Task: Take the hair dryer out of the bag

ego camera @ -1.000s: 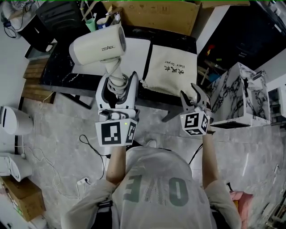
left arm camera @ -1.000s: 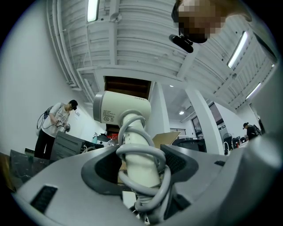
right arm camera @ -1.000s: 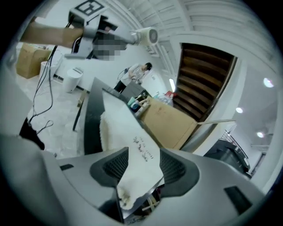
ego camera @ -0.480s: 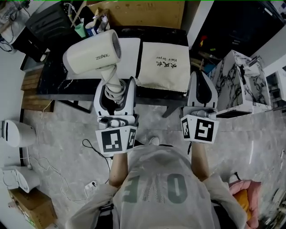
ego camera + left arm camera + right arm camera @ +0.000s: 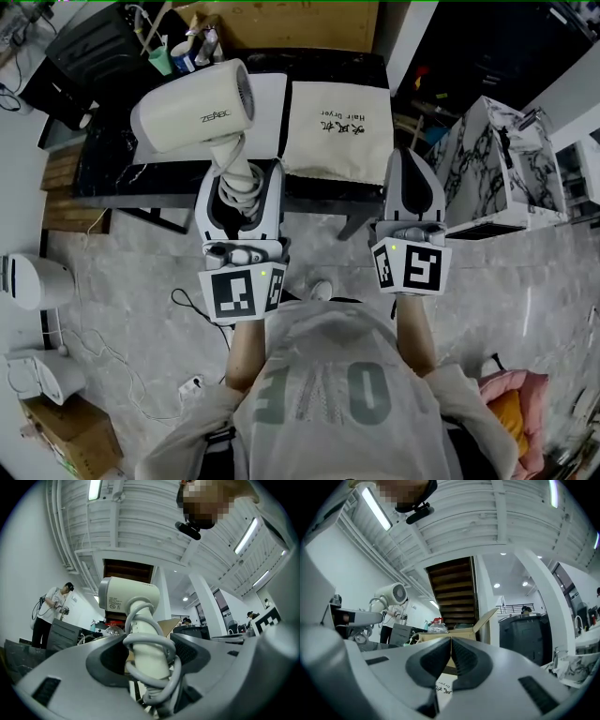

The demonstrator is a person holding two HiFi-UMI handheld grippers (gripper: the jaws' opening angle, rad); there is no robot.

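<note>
Jaws of the right gripper [image 5: 410, 156] have just closed empty, clear of the bag [image 5: 336, 131] lying apparently flat on the table [image 5: 117, 164], while the left gripper [image 5: 248, 175] clamps the hair dryer [image 5: 192, 117] by its handle, aloft: extraction looks done.

1. My head camera looks steeply down onto the desk [image 5: 112, 155].
2. Cameras on my left gripper [image 5: 242, 183] and right gripper [image 5: 411, 159] sit close behind the jaws, facing slightly upward.
3. All three catch the hair dryer [image 5: 192, 105].
</note>
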